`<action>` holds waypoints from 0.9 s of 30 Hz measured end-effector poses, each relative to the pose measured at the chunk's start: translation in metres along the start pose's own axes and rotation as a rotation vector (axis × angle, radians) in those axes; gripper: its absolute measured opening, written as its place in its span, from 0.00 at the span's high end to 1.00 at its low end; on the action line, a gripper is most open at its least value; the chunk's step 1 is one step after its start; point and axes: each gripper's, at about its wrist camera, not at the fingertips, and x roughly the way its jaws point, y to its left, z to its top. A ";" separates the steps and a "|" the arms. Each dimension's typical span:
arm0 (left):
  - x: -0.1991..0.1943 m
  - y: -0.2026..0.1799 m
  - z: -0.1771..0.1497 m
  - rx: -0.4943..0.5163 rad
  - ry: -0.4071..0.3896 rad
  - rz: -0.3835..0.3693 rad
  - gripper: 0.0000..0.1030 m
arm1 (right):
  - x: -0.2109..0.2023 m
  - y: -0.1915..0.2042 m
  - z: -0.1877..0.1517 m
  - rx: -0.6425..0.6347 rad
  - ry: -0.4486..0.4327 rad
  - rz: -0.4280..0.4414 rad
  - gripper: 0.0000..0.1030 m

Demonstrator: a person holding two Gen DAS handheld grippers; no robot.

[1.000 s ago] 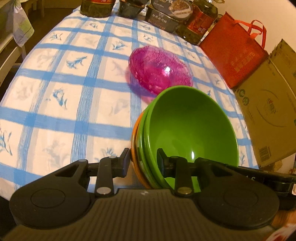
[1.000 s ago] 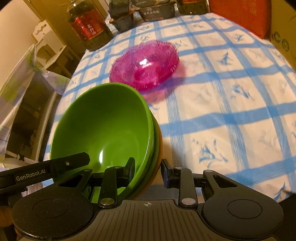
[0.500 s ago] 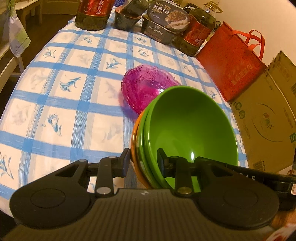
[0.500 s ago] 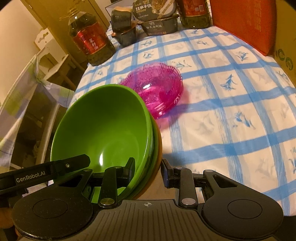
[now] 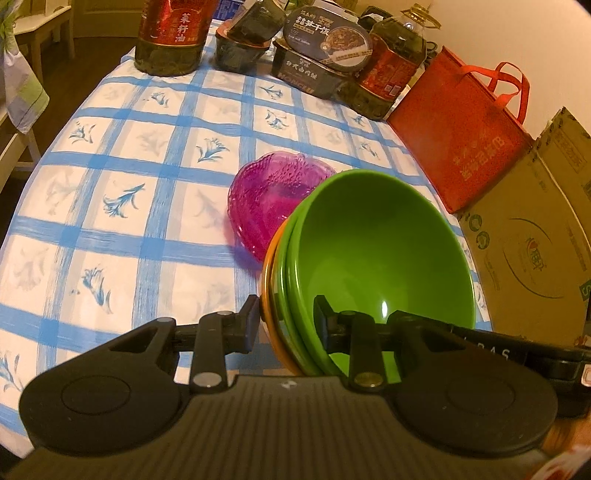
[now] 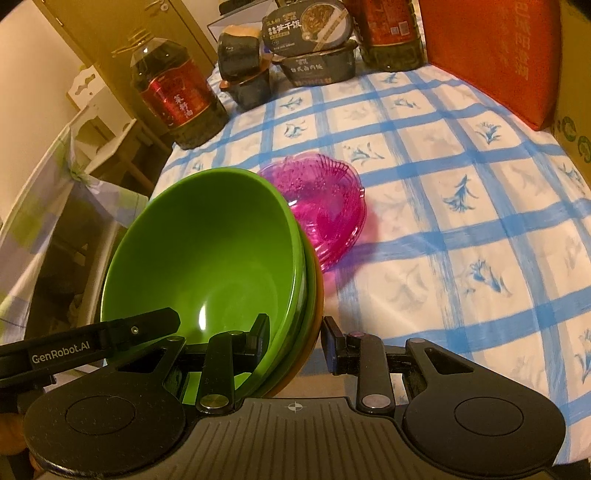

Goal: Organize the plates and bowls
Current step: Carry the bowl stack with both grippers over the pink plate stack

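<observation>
A nested stack of green bowls [image 5: 376, 251] over an orange bowl [image 5: 267, 291] hangs above the near edge of the table, held from both sides. My left gripper [image 5: 286, 319] is shut on the stack's left rim. My right gripper [image 6: 295, 338] is shut on the right rim of the same stack [image 6: 207, 258]. A pink translucent glass dish [image 5: 273, 195] rests on the blue-checked tablecloth just beyond the stack; it also shows in the right wrist view [image 6: 325, 199]. The stack hides the dish's near edge.
Oil bottles [image 5: 171, 33] [image 5: 388, 70] and stacked food boxes [image 5: 317, 59] line the far edge. A red tote bag [image 5: 461, 122] and a cardboard box [image 5: 535, 236] stand along the right side. A chair with cloth [image 6: 55, 206] is left of the table.
Both grippers have lifted and pulled back with the bowl stack. The pink dish and far bottles now sit farther away and lower in view. The grip is unchanged.
</observation>
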 end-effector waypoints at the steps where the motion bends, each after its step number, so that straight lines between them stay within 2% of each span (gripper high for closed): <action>1: 0.002 -0.001 0.002 0.002 0.001 0.000 0.73 | 0.001 -0.001 0.002 0.000 0.000 -0.002 0.71; 13: 0.026 -0.008 0.029 0.023 0.016 -0.007 0.73 | 0.015 -0.013 0.029 0.013 0.003 -0.015 0.71; 27: 0.061 -0.007 0.070 0.029 0.033 0.005 0.74 | 0.044 -0.016 0.080 -0.005 0.000 -0.032 0.71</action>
